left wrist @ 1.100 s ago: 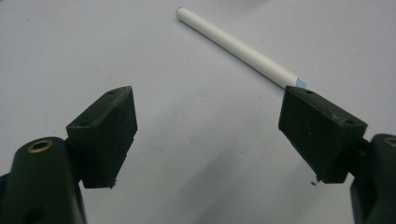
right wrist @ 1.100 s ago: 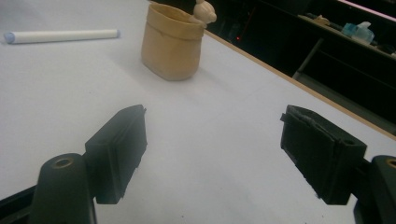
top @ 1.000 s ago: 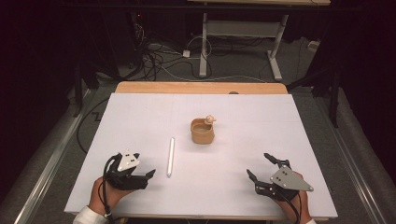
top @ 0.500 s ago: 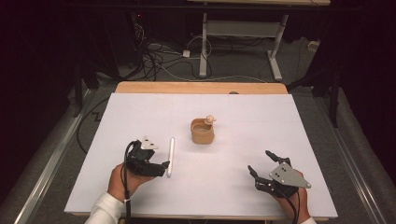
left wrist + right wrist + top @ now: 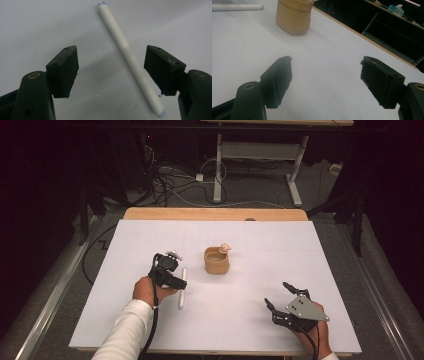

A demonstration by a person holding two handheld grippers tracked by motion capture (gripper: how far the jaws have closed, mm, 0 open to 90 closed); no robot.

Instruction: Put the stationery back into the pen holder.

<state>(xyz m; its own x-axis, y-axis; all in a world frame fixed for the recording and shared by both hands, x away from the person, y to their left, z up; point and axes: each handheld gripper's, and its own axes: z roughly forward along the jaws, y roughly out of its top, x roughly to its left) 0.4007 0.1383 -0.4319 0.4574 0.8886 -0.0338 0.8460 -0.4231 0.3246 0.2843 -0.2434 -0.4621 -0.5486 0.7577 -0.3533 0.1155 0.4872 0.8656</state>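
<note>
1. The white pen (image 5: 182, 287) lies flat on the white tabletop (image 5: 250, 245), left of the middle, with its long axis running roughly from the near edge toward the far edge in the high view.
2. In the left gripper view the white pen (image 5: 130, 58) runs on a slant from upper left to lower right, with a pale bluish cap tip at each end.
3. The left claw (image 5: 111, 72) hangs over the pen's middle, released, its jaws standing wide on either side; the pen lies closer to the right-hand jaw, and whether that jaw touches it cannot be told.
4. In the high view the left claw (image 5: 172, 280) covers part of the pen's middle, so only the two ends are plain.
5. The left hand (image 5: 147, 290) grips the tool from the near side, and the white sleeve (image 5: 125, 330) runs off the bottom edge.
6. A tan cup (image 5: 217, 260) stands upright just right of the pen, apart from it; the small pale piece on its rim is too small to make out.
7. The right claw (image 5: 277, 295) rests low near the right front corner, well apart from the pen, released with jaws spread.
</note>
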